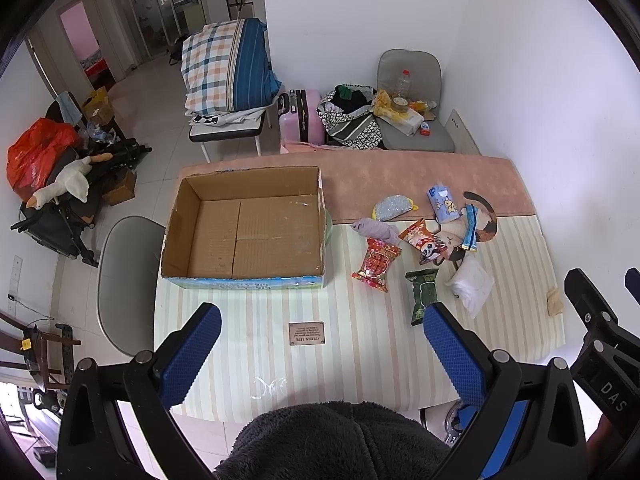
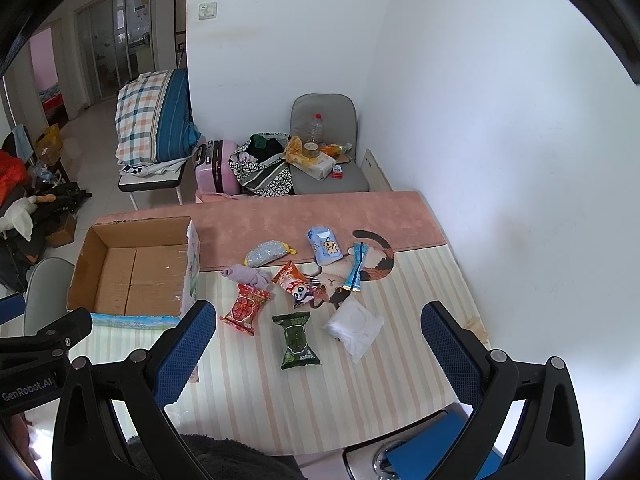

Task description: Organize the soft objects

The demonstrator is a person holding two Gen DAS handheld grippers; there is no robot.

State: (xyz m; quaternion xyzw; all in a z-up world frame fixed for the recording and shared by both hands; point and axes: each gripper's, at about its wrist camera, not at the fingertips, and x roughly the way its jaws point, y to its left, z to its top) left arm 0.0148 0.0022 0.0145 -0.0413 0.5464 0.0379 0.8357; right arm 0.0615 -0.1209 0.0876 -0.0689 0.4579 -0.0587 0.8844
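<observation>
An empty open cardboard box (image 1: pixel 244 228) (image 2: pixel 136 268) stands on the table's left half. To its right lie soft packets: a red packet (image 1: pixel 376 265) (image 2: pixel 245 308), a green packet (image 1: pixel 423 296) (image 2: pixel 297 340), a white pouch (image 1: pixel 472 285) (image 2: pixel 355 328), a panda snack bag (image 1: pixel 424 240) (image 2: pixel 294 282), a purple cloth (image 1: pixel 374 229) (image 2: pixel 246 274), a silver pouch (image 1: pixel 390 208) (image 2: pixel 264 254), a blue tissue pack (image 1: pixel 443 203) (image 2: pixel 325 249) and a blue stick packet (image 1: pixel 471 227) (image 2: pixel 358 266). My left gripper (image 1: pixel 320 344) is open and empty above the table's near edge. My right gripper (image 2: pixel 318 348) is open and empty, hovering over the green packet.
The table wears a striped cloth (image 1: pixel 360 360) with a pink strip (image 1: pixel 400 184) at the back. A grey chair (image 1: pixel 128 280) stands left of the table. Behind are a loaded chair (image 1: pixel 412 120), a pink suitcase (image 1: pixel 300 116) and a bedding pile (image 1: pixel 228 68). White wall on the right.
</observation>
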